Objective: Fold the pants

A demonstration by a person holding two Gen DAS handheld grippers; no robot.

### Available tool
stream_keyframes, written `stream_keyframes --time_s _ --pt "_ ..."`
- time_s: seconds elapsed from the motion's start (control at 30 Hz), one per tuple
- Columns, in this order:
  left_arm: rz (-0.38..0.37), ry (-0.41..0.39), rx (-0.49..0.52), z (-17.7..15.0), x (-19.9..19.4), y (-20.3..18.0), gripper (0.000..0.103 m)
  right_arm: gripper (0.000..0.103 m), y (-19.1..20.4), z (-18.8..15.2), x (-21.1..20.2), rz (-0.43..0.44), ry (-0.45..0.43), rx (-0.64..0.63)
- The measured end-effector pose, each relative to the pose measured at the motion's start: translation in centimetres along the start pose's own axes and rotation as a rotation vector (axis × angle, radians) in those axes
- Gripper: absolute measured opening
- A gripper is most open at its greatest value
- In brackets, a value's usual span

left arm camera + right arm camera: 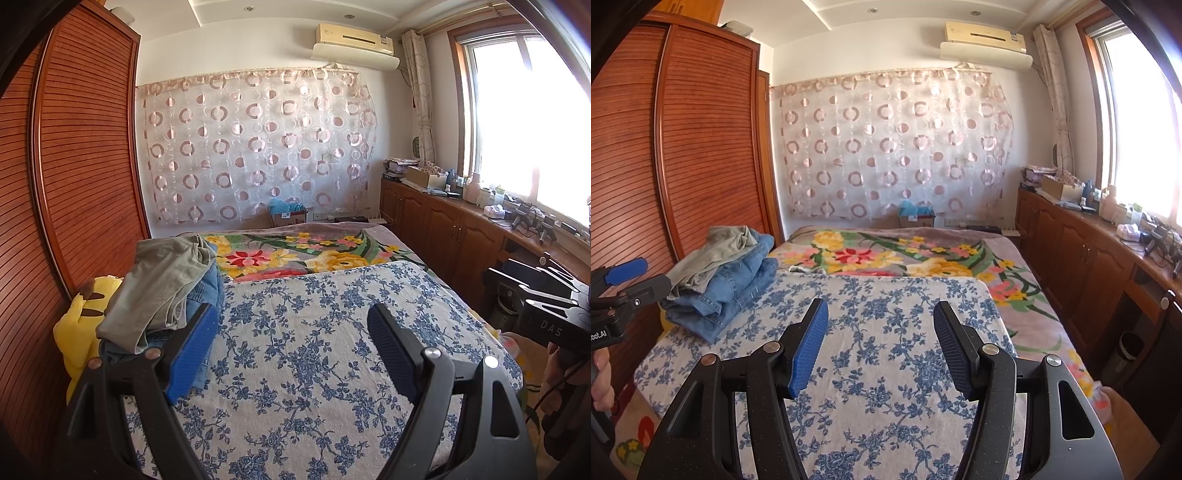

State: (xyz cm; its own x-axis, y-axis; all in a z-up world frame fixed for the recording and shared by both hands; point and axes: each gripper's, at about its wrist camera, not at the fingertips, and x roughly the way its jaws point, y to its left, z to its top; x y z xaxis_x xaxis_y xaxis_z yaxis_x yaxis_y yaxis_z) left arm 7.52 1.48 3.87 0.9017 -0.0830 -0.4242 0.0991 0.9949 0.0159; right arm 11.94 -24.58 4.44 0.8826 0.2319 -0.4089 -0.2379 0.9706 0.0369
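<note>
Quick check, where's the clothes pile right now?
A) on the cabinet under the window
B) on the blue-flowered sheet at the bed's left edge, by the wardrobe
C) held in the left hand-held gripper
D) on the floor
B: the pile of clothes, a grey-green garment on top of folded denim, sits on the blue-flowered sheet beside the wardrobe; both hand-held grippers are open and hold nothing.

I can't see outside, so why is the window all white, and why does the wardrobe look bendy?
Left wrist view: sunlight overexposes the window, washing it out to white glare; the fisheye lens bows the wardrobe. Right wrist view: the same glare at the window, the same curved wardrobe.
</note>
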Motion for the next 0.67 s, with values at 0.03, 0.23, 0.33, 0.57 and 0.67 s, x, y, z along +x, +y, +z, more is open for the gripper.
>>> stream_keyframes --time_s 0.03,0.23,0.33,0.57,0.67 --pt "-0.001 0.0 0.0 0.05 0.06 -0.02 0.084 0.061 -0.04 -0.01 -0.01 0.0 0.0 0.002" --pt "0.001 0.0 0.0 0.19 0.06 -0.08 0.084 0.061 -0.02 -0.01 0.01 0.002 0.002 0.001" --pt "-0.001 0.0 -0.001 0.23 -0.03 -0.11 0.084 0.061 0.04 0.0 0.0 0.001 0.001 0.0" --pt "0.0 -0.001 -0.001 0.19 -0.1 -0.08 0.084 0.061 0.02 0.01 0.0 0.001 0.0 0.001" --pt "-0.001 -0.002 -0.002 0.17 -0.1 -0.08 0.084 0.061 0.03 0.0 0.0 0.0 0.0 -0.001"
